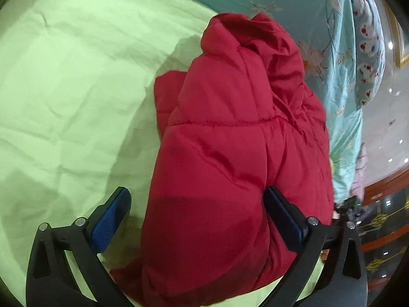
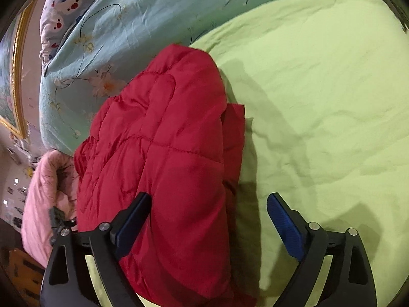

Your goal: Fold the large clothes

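Observation:
A red quilted puffer jacket (image 1: 230, 140) lies folded in a thick bundle on the light green sheet (image 1: 64, 89). My left gripper (image 1: 196, 204) is open, its blue-padded fingers straddling the near end of the bundle without clamping it. In the right wrist view the same jacket (image 2: 166, 153) lies on the green sheet (image 2: 319, 89). My right gripper (image 2: 208, 209) is open too, its left finger against the jacket's top and its right finger over bare sheet.
A teal floral quilt (image 1: 294, 7) lies heaped along the far side of the jacket, also in the right wrist view (image 2: 115, 25). A pillow with a cartoon print (image 1: 368, 51) sits beyond it. A pink cloth (image 2: 43, 199) lies at the bed edge.

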A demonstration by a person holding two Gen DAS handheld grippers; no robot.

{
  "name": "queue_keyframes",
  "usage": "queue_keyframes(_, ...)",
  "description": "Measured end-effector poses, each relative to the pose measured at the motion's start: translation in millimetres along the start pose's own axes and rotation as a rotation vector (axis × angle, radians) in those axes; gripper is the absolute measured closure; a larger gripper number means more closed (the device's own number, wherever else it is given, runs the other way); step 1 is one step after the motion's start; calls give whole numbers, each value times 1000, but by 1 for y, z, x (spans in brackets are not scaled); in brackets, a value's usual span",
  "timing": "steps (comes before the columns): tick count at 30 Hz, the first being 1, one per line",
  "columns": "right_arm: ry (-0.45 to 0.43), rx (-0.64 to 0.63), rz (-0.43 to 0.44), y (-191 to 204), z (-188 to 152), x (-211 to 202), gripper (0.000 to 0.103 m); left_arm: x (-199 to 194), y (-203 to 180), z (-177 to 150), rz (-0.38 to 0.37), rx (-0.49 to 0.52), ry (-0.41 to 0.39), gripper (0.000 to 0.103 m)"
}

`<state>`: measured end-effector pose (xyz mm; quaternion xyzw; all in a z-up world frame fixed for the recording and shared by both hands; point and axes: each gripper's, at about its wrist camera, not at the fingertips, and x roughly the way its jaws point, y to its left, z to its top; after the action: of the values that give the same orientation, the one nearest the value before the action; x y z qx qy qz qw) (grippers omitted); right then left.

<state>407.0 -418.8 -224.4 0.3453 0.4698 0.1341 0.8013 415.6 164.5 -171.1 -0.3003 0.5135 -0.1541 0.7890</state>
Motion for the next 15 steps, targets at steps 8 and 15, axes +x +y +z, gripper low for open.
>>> queue_keyframes(8,42,36,74,-3,10,18,5,19,-15,-1,-80,15,38,0)
queue_keyframes(15,110,15,137,14,10,39,29,16,-32,-3,-88,71,0,23)
